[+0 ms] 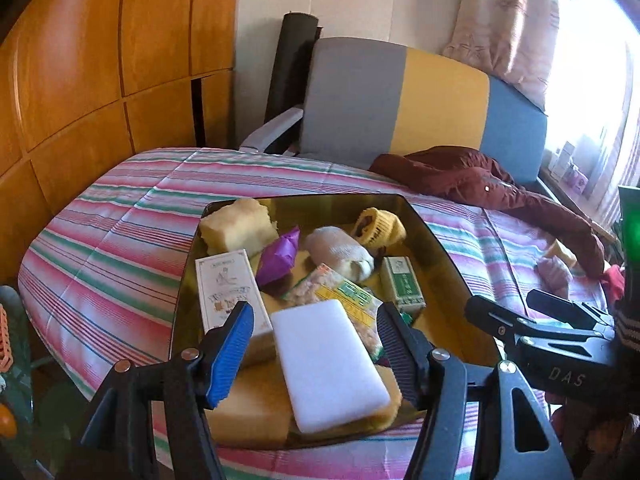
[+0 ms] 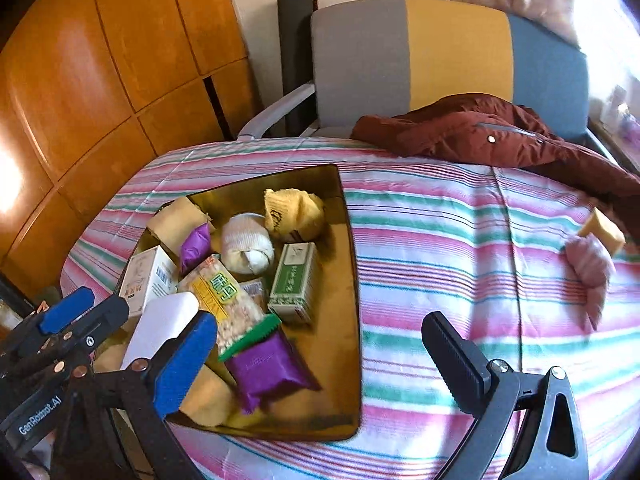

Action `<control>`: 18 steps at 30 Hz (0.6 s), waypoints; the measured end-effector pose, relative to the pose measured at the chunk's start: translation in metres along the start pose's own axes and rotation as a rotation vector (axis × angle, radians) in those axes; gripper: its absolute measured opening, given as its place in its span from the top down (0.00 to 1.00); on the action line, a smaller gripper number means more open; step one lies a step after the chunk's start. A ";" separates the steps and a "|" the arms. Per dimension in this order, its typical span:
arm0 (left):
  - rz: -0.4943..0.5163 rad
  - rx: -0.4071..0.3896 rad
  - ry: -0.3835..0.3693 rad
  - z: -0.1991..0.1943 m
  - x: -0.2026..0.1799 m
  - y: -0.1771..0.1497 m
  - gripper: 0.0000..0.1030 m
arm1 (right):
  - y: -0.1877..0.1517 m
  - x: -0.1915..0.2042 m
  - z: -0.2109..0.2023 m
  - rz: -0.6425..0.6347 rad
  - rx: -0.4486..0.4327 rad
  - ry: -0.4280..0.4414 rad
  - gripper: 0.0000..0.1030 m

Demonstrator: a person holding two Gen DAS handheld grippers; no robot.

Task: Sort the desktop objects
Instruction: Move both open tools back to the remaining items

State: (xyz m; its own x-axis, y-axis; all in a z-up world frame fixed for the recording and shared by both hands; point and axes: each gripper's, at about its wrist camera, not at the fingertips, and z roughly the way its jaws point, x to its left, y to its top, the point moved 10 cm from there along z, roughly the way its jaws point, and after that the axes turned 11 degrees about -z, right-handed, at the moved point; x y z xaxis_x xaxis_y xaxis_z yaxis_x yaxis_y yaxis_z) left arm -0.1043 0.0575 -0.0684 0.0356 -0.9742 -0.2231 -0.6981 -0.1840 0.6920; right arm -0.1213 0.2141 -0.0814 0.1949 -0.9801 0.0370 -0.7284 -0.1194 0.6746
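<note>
Since the white block (image 1: 330, 364) already lies flat atop the heap in the gold tray (image 1: 436, 240), the left gripper (image 1: 316, 346) stands released, jaws apart around it without pressing. Right gripper (image 2: 320, 364) is spread wide, empty, over tray edge. Unsorted: pink bundle (image 2: 590, 268) and yellow block (image 2: 604, 230) on striped cloth (image 2: 460, 240), far side.

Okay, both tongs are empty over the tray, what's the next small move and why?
Probably swing the right tongs toward the pinkish bundle and the yellow block beside it. Both lie loose on the striped cloth, outside the gold tray, which already holds the other items. The right tongs are open with nothing between them, nearer that side.
</note>
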 end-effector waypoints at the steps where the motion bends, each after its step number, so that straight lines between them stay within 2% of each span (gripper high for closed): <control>1: 0.009 -0.003 -0.004 -0.003 -0.004 -0.002 0.37 | -0.002 -0.002 -0.002 0.007 -0.001 -0.003 0.00; 8: 0.059 0.008 -0.029 -0.008 -0.025 -0.015 0.37 | -0.012 -0.023 -0.015 0.049 -0.011 -0.035 0.00; 18: 0.131 0.018 -0.063 -0.010 -0.055 -0.025 0.37 | -0.039 -0.066 -0.021 0.105 0.024 -0.099 0.00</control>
State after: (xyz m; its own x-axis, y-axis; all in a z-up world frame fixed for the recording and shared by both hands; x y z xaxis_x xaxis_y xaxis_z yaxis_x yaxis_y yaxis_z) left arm -0.0816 0.1142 -0.0670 -0.1006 -0.9795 -0.1746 -0.7062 -0.0533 0.7060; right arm -0.0923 0.2872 -0.0944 0.0520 -0.9981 0.0323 -0.7571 -0.0183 0.6530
